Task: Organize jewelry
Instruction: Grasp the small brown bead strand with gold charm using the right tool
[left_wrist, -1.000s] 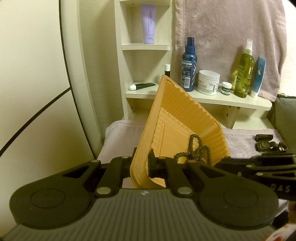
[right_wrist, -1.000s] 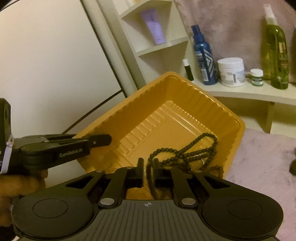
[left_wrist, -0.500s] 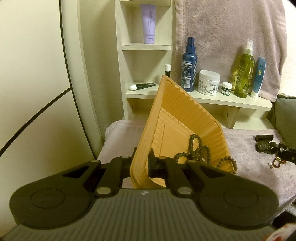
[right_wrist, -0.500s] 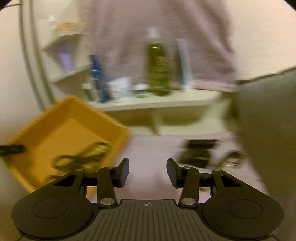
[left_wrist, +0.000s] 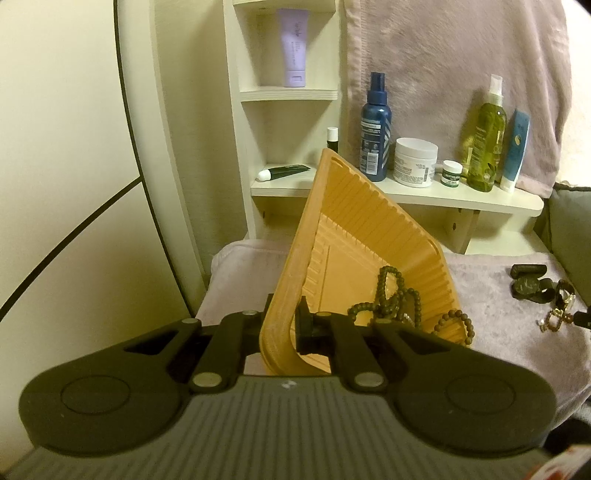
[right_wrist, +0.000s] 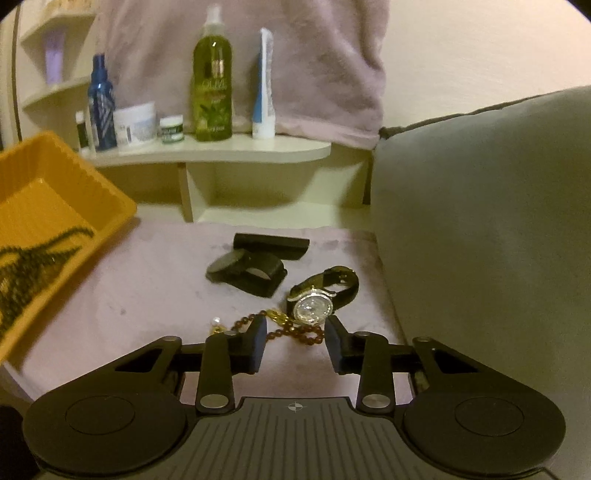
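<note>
My left gripper (left_wrist: 286, 325) is shut on the near rim of an orange ribbed tray (left_wrist: 354, 229) and holds it tilted. A dark bead necklace (left_wrist: 391, 295) and a bead bracelet (left_wrist: 454, 321) lie in the tray's low corner. My right gripper (right_wrist: 295, 332) hovers low over a pink cloth (right_wrist: 147, 295). Its jaws are closing, with a brown-and-gold bead bracelet (right_wrist: 295, 334) between them and the pads clear of it. Just beyond lies a wristwatch (right_wrist: 314, 306) with a black strap. The tray (right_wrist: 44, 192) shows at the left of the right wrist view.
A black open case (right_wrist: 251, 273) and a black bar (right_wrist: 271, 243) lie behind the watch. A small pearl piece (right_wrist: 216, 323) sits left of the bracelet. A grey cushion (right_wrist: 480, 221) rises at the right. A shelf (right_wrist: 221, 151) with bottles and jars stands behind.
My right gripper let go of the dark bead necklace in the tray, swung right and down, and now stands with wider jaws over the jewelry on the cloth. The left gripper and tray stayed still.
</note>
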